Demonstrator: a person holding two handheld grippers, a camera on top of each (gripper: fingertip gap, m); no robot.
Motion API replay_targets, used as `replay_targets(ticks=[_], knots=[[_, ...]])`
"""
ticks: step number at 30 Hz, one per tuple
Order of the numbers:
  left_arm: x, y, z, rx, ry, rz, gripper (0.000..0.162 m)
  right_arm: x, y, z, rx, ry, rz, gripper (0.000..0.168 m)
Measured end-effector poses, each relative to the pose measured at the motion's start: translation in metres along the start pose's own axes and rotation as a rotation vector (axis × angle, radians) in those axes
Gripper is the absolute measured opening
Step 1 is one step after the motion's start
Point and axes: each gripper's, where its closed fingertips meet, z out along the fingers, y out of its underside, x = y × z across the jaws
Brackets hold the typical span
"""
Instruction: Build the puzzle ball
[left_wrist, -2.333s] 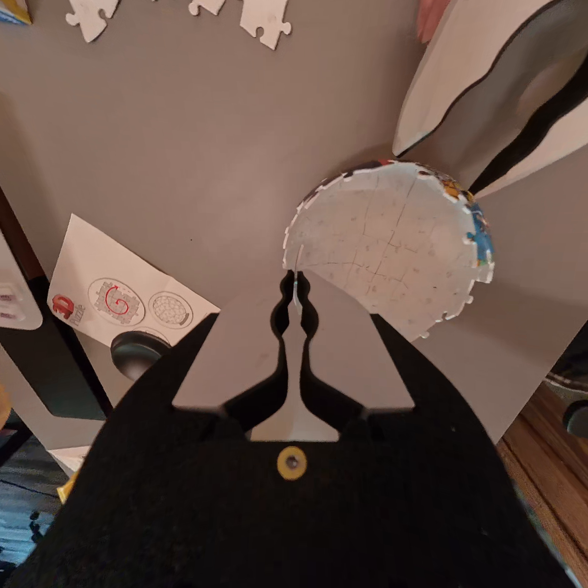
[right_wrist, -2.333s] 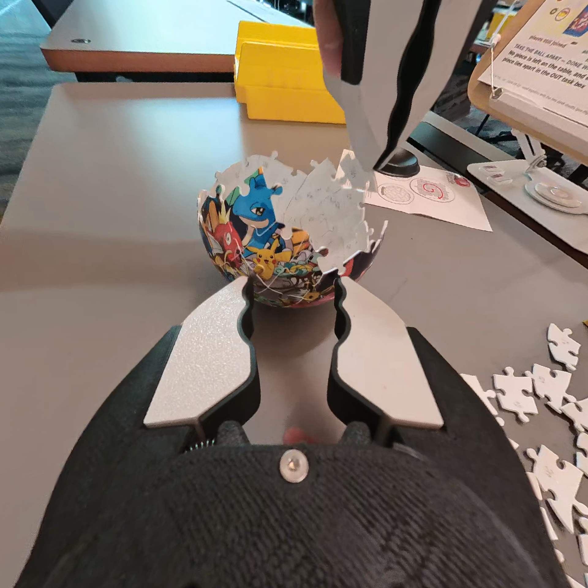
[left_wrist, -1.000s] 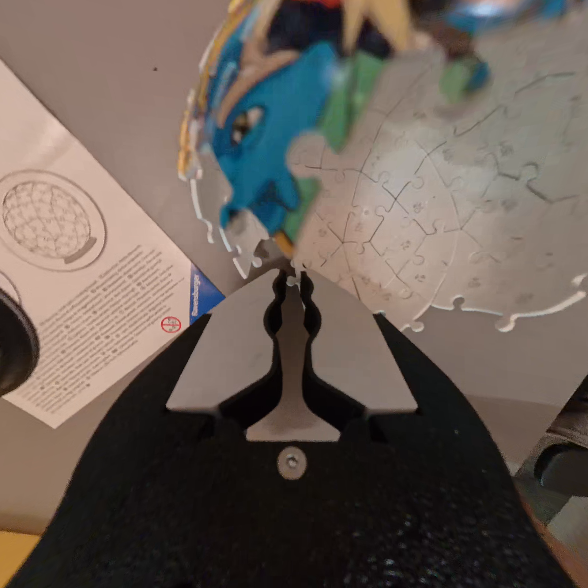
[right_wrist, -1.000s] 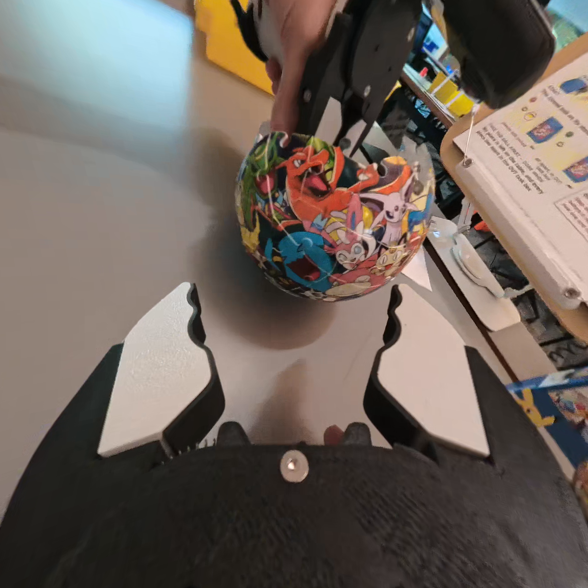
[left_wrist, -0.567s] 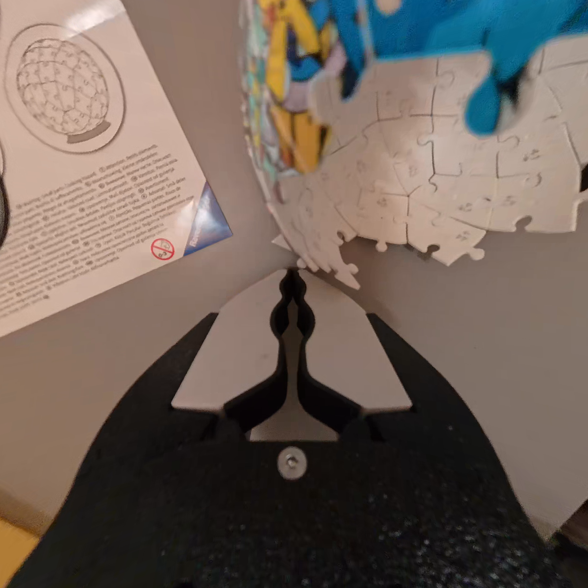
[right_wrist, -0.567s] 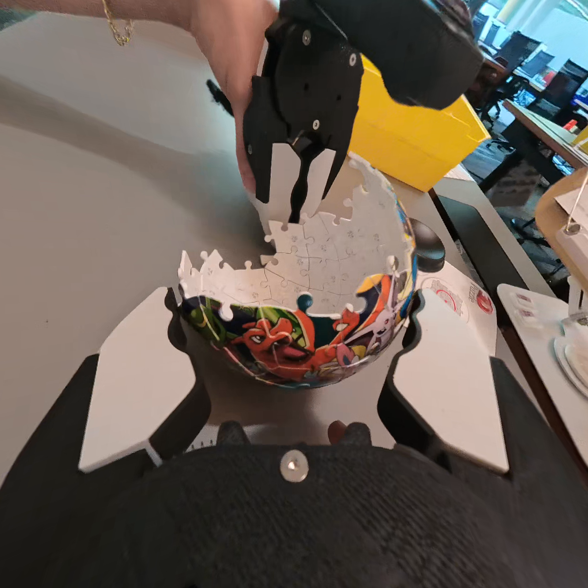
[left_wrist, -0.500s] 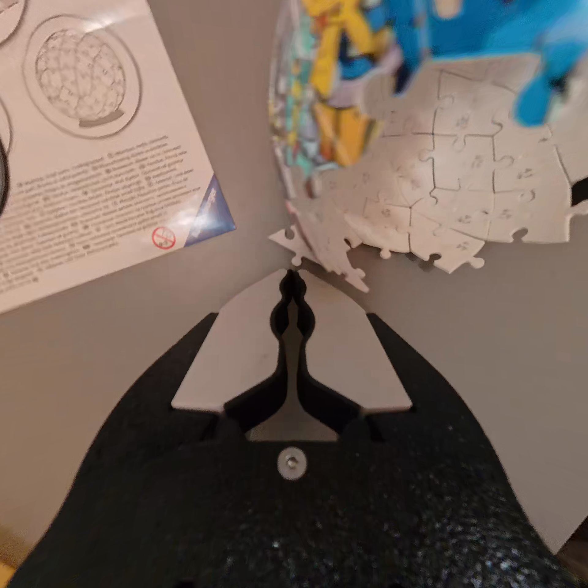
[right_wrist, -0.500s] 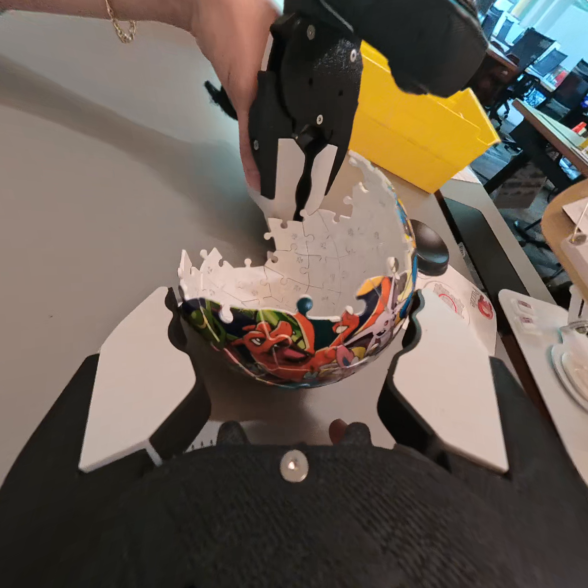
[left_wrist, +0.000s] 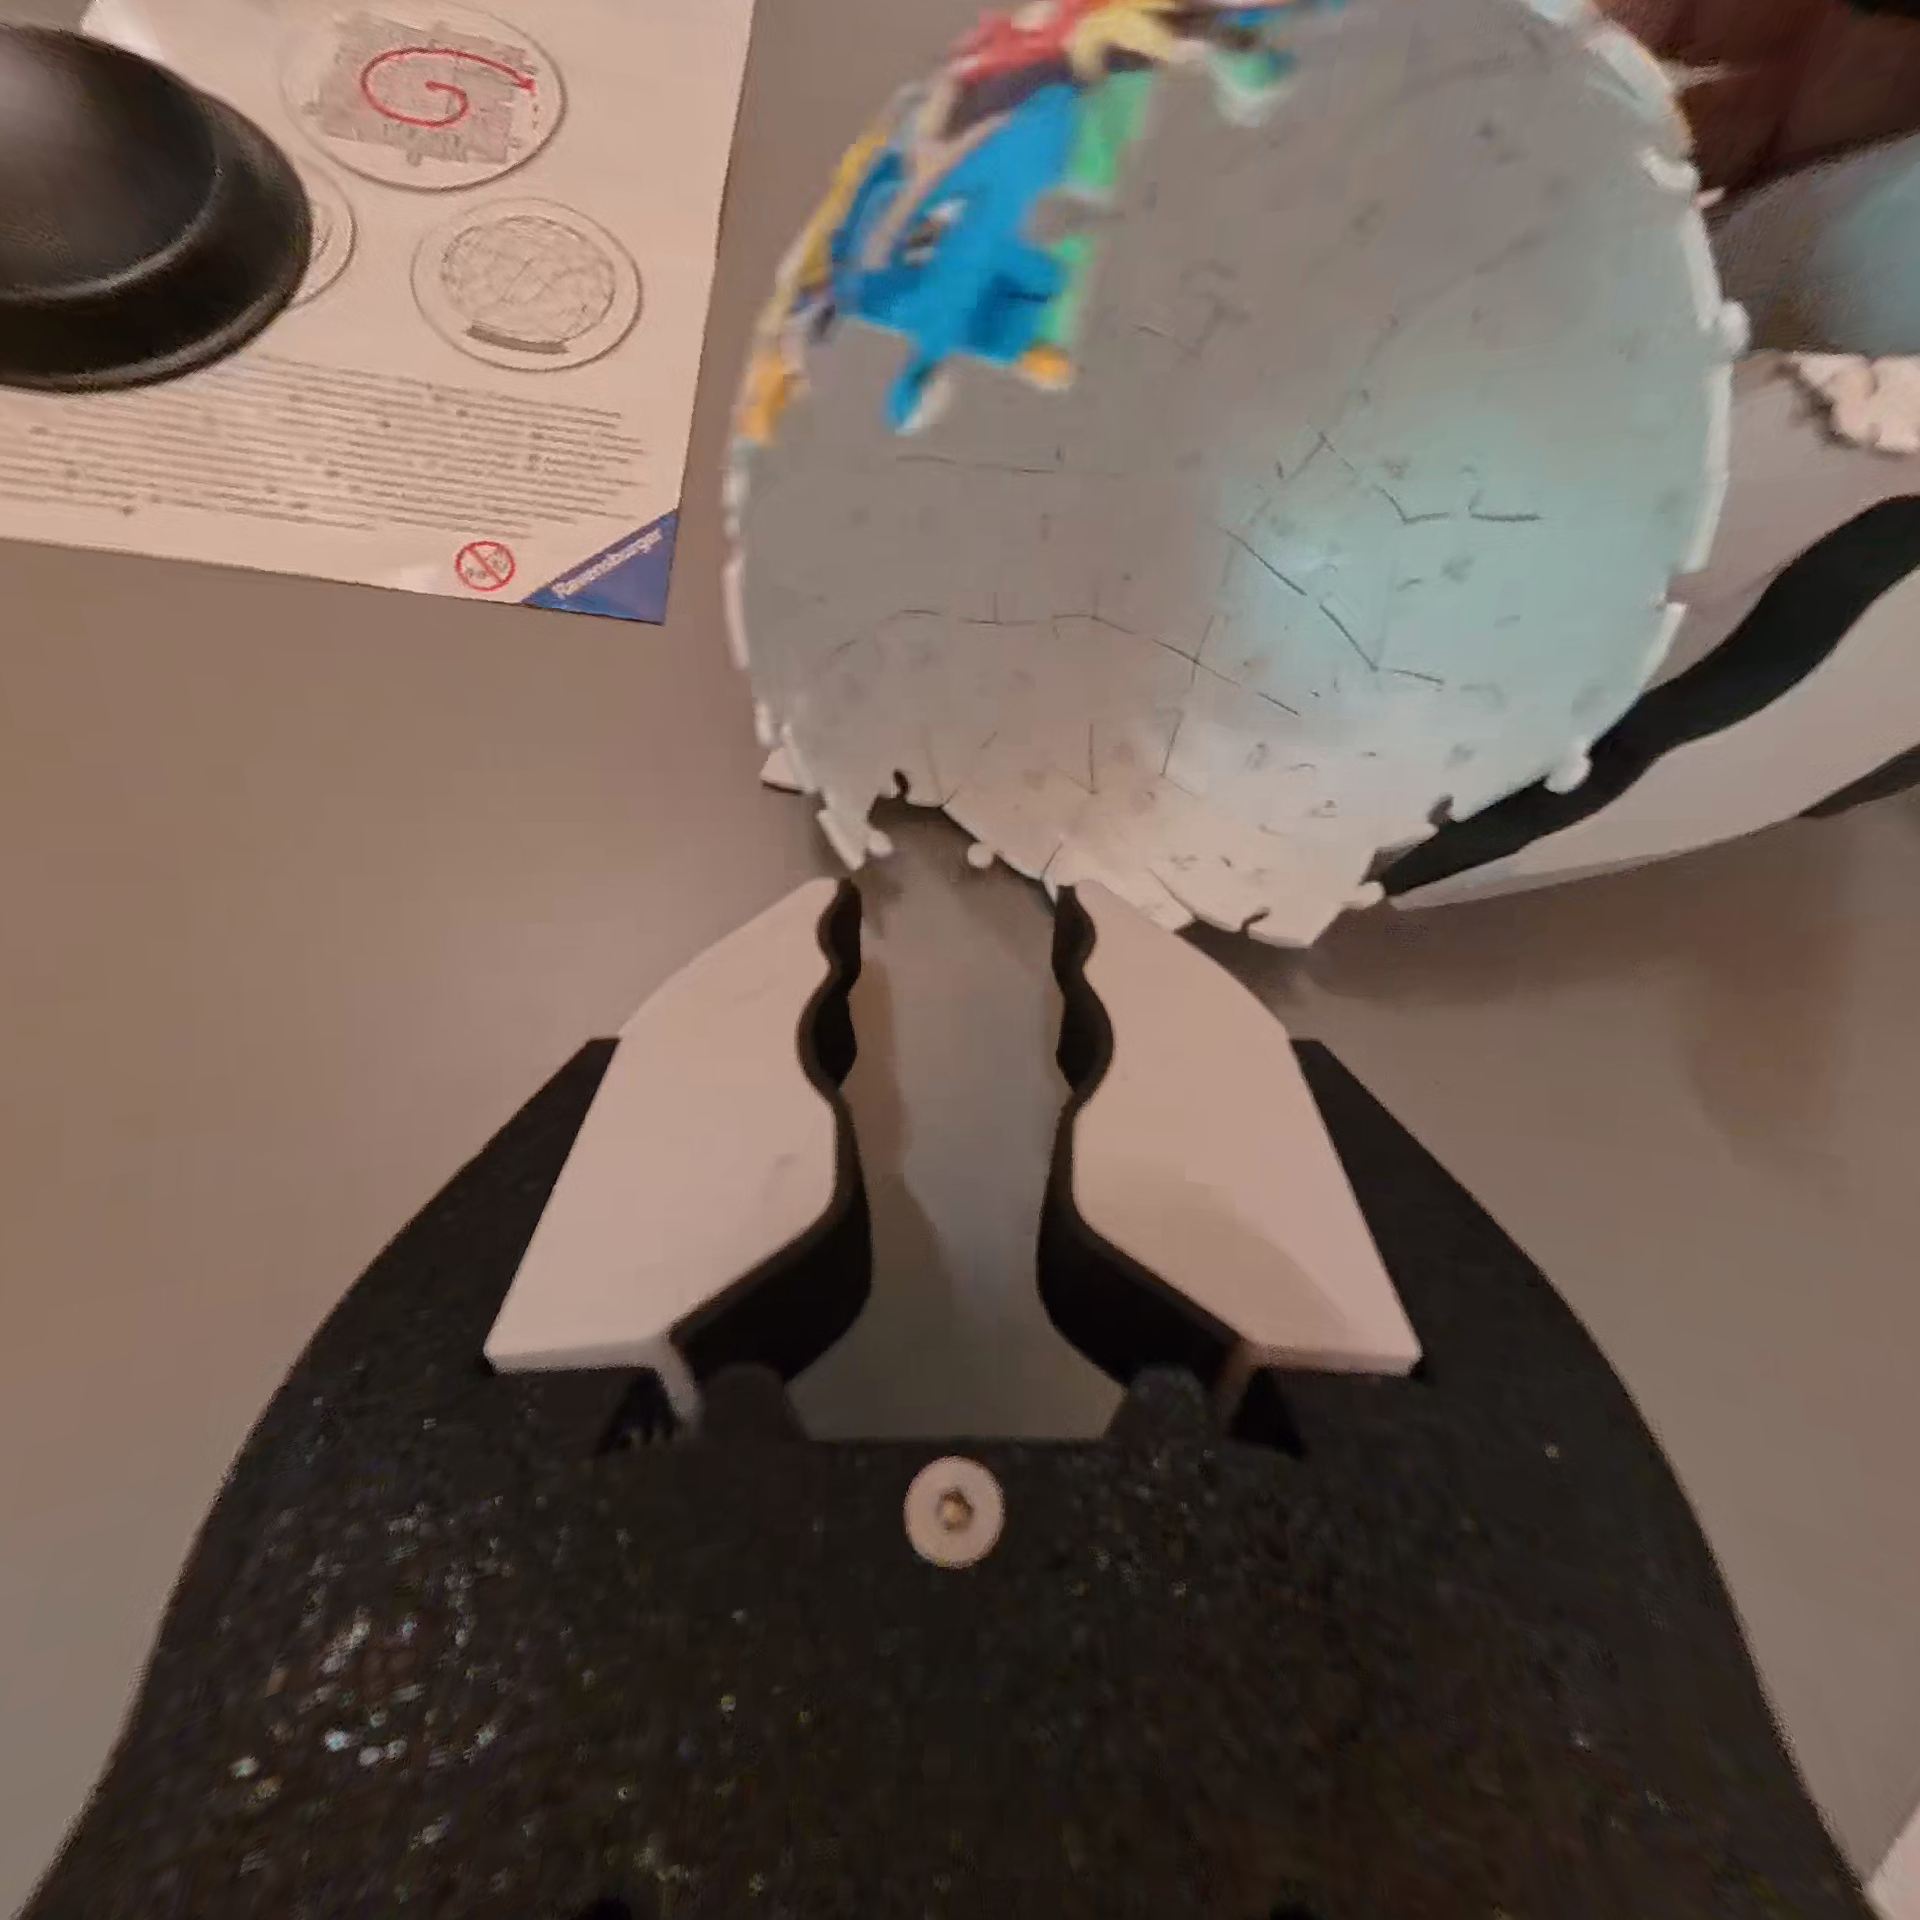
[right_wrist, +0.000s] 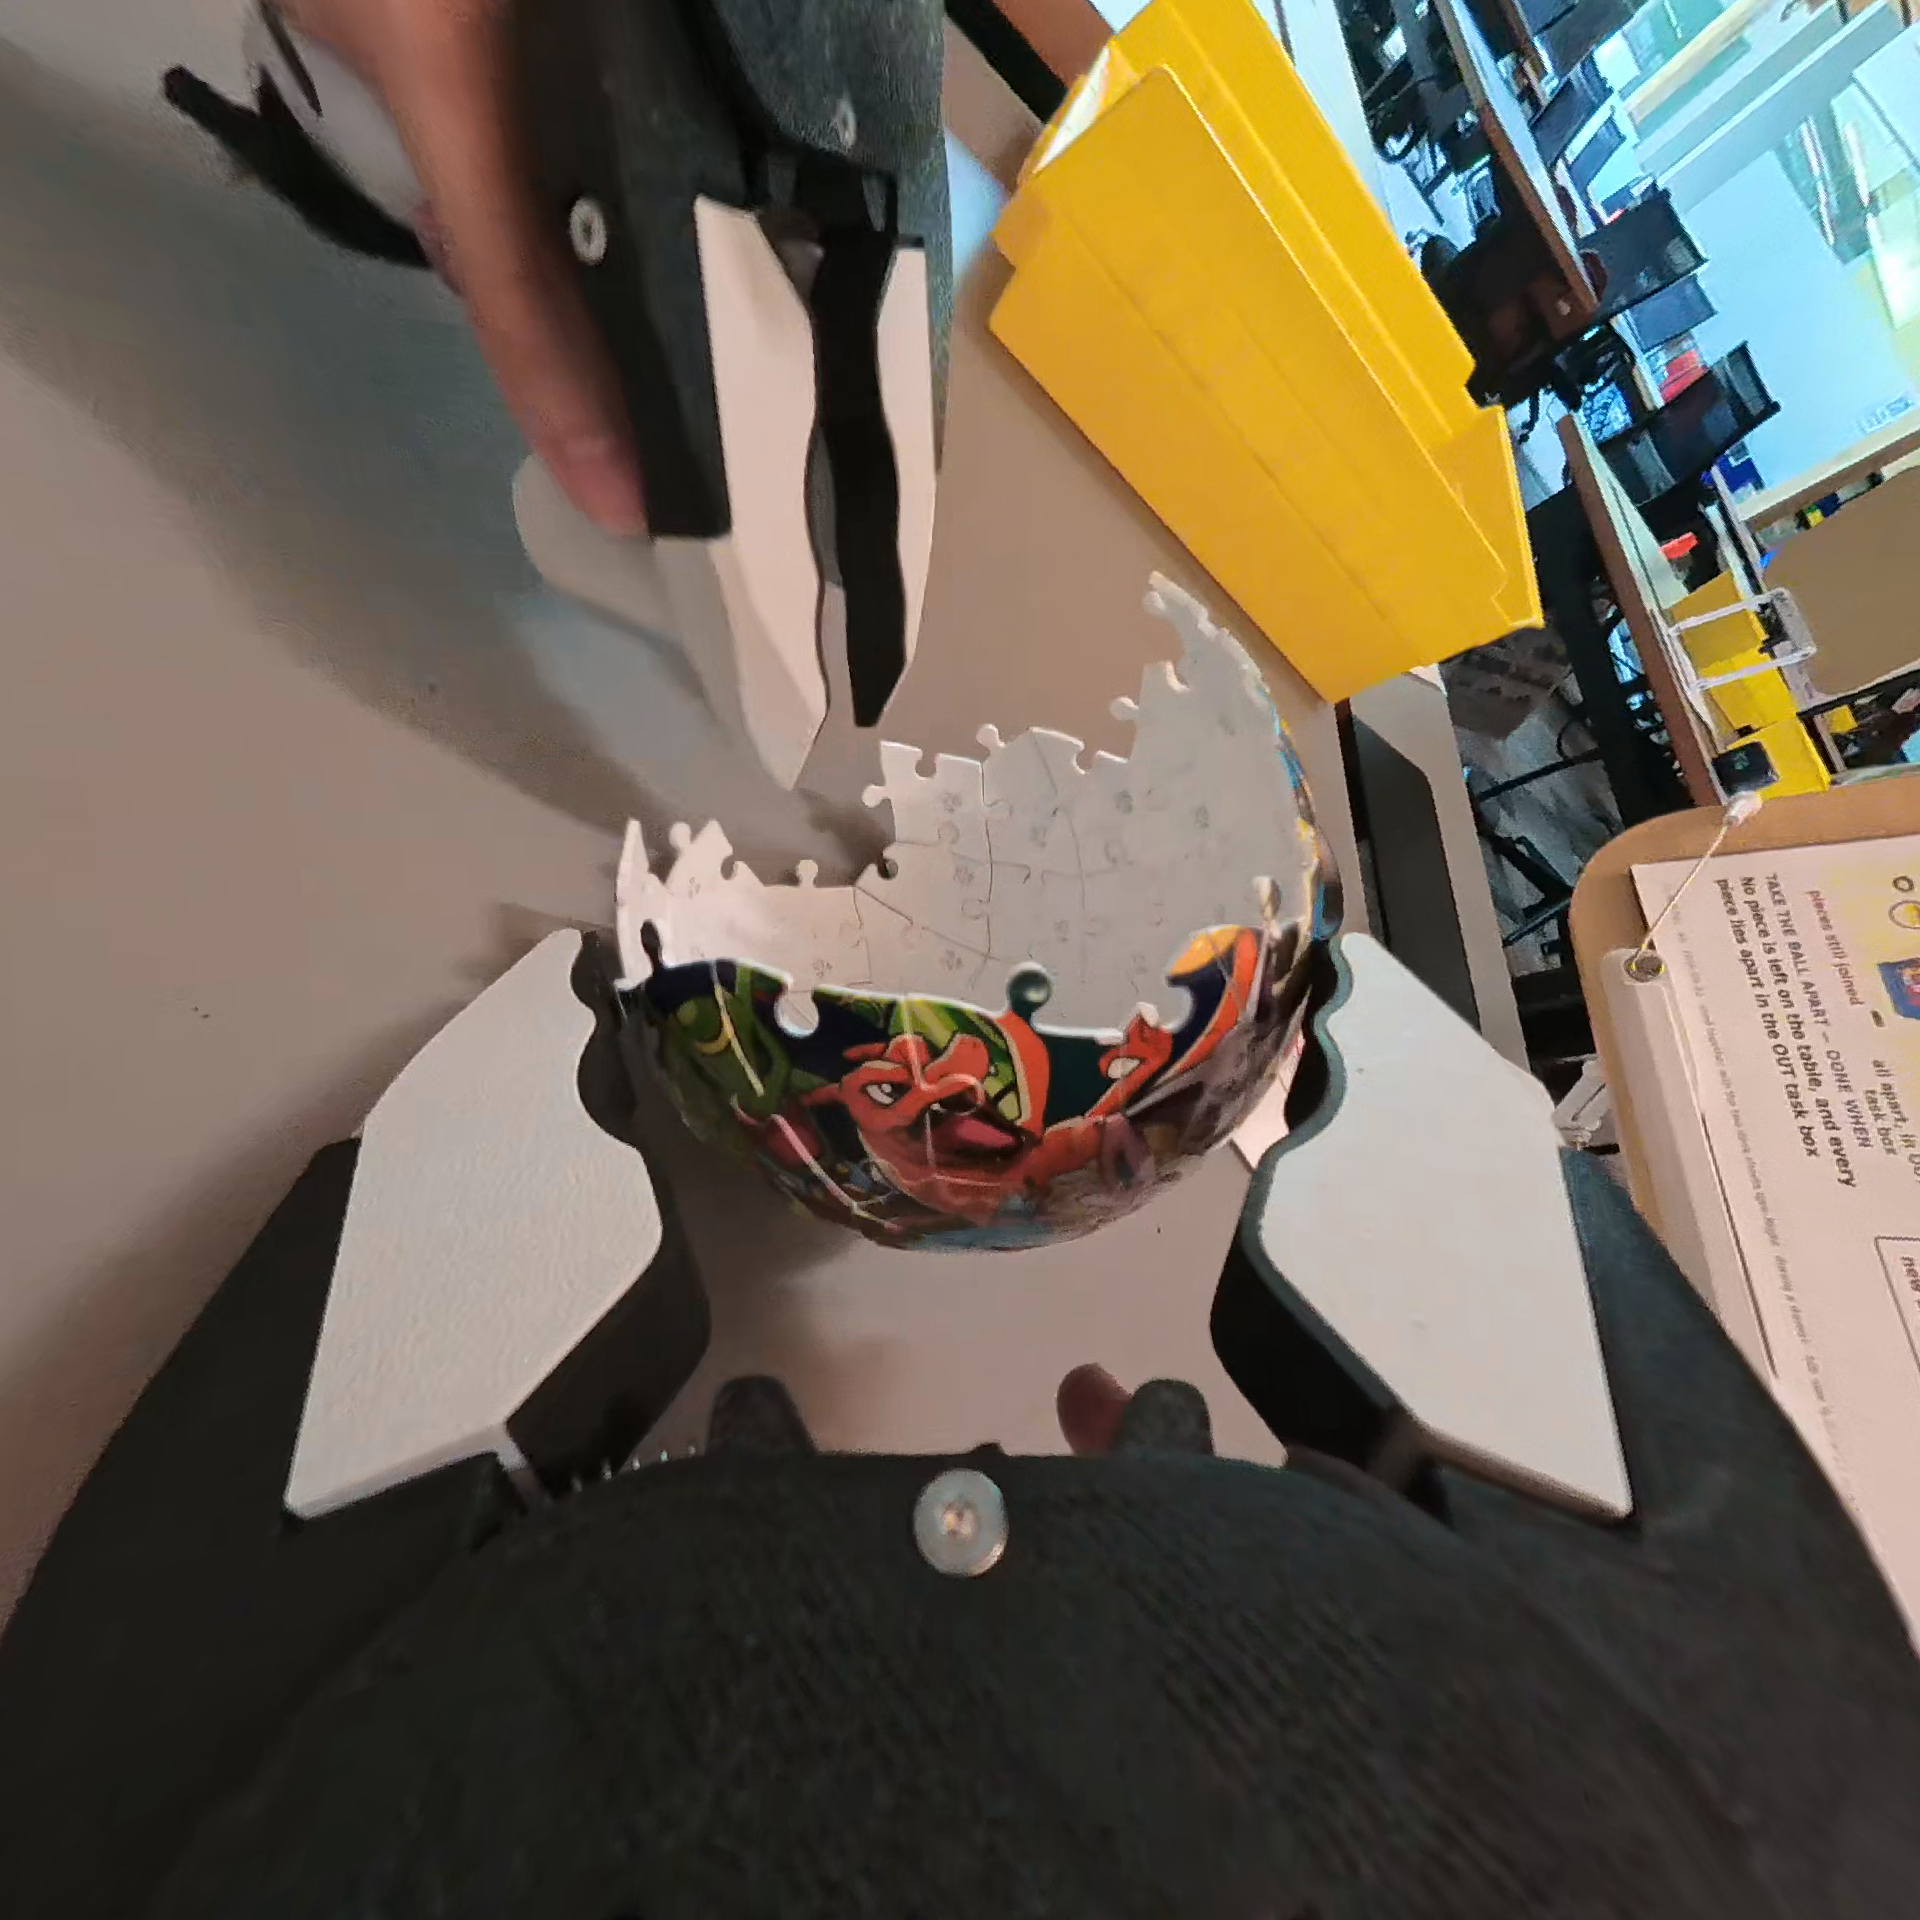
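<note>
Released by the now-parted left tongs (left_wrist: 954, 906), the puzzle ball (right_wrist: 977, 1049) sits clamped between the right tongs (right_wrist: 961, 1049).

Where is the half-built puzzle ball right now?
In the right wrist view the puzzle ball sits centre, cradled between the right gripper fingers, with the left gripper just above its rim.

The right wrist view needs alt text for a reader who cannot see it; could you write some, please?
The right gripper cradles a half-built puzzle ball, an open bowl, colourful outside, white inside. The left gripper, in a hand, points down at its jagged rim, above a grey table; yellow bins behind.
</note>
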Motion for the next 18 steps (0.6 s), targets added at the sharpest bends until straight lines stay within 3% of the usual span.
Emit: replay_targets(ticks=[3,4,12,18], knots=[[0.015,-0.009,0.0,0.019,0.029,0.139,0.005,-0.003,-0.003,0.0,-0.004,-0.006,-0.025,0.124],[0.019,-0.012,0.001,0.013,0.055,0.153,0.002,-0.004,-0.004,0.0,-0.008,-0.008,-0.036,0.124],[0.003,-0.007,0.03,-0.085,-0.035,0.035,0.0,-0.011,-0.015,-0.001,-0.002,-0.022,-0.056,0.123],[0.001,0.0,0.039,-0.101,-0.106,0.108,0.0,-0.014,-0.018,-0.003,0.018,-0.042,-0.043,0.123]])
